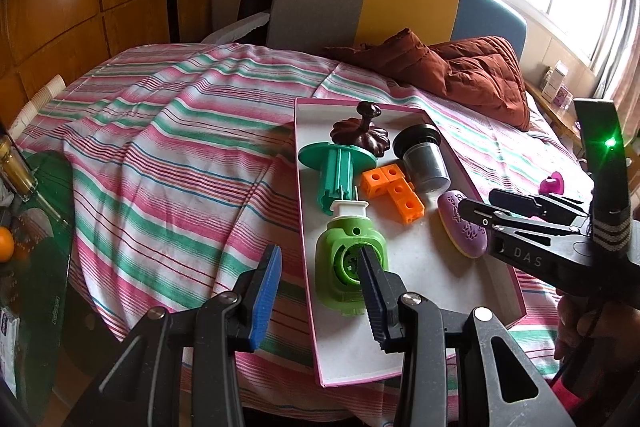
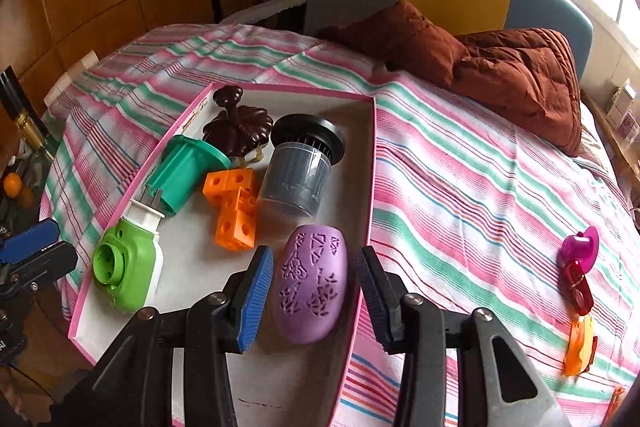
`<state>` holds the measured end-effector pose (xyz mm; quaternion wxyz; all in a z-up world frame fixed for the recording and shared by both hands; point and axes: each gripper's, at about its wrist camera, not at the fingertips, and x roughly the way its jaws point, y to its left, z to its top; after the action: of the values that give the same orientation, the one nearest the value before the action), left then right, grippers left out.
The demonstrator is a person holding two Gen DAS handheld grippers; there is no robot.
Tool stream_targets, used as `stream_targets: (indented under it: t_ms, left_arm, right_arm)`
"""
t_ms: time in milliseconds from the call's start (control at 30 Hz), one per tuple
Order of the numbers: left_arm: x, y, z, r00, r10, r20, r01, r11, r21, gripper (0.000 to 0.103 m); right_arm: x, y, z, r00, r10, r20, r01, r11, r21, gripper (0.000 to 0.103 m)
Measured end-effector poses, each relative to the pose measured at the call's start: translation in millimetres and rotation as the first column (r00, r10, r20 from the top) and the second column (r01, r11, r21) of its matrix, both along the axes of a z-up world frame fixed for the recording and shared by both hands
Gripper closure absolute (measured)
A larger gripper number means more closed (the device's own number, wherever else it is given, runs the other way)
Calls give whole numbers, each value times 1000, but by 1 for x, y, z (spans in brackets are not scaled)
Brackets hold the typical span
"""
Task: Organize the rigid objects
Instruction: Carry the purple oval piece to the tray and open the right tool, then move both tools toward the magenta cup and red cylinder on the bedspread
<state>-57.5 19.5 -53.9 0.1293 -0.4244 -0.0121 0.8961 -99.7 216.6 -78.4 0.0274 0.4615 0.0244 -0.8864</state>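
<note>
Purple oval thing (image 2: 310,291) lies in the pink-edged tray (image 2: 362,163) on the striped bed, sitting between the right gripper (image 2: 314,297) fingers, spread wide, not touching. Left gripper (image 1: 320,291) gapes wide too, over the green plug-in gadget (image 1: 348,259).

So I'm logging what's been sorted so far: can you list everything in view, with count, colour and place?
tray: 1, white with pink rim, on the bed
plug: 1, green and white, tray's near left
spool: 1, teal, in tray
cubes: 1 joined cluster, orange, tray middle
lid: 1, dark brown, tray's far end
jar: 1, grey with black cap, in tray
oval: 1, purple, in tray between right claw's fingers
small toys: about 3, magenta, red, orange, on sheet right of tray
jacket: 1, rust brown, far on bed
left claw: open, above the plug
right claw: open, around the oval
</note>
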Motion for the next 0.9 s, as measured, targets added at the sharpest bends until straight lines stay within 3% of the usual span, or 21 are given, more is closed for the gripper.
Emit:
stream_targets:
  t_ms: [900]
  left_arm:
    - [7,20,9,998,-48,-28,47,998,-30,63]
  right_arm:
    - [21,20,37,994,-30,-107,30,1000,-9,59]
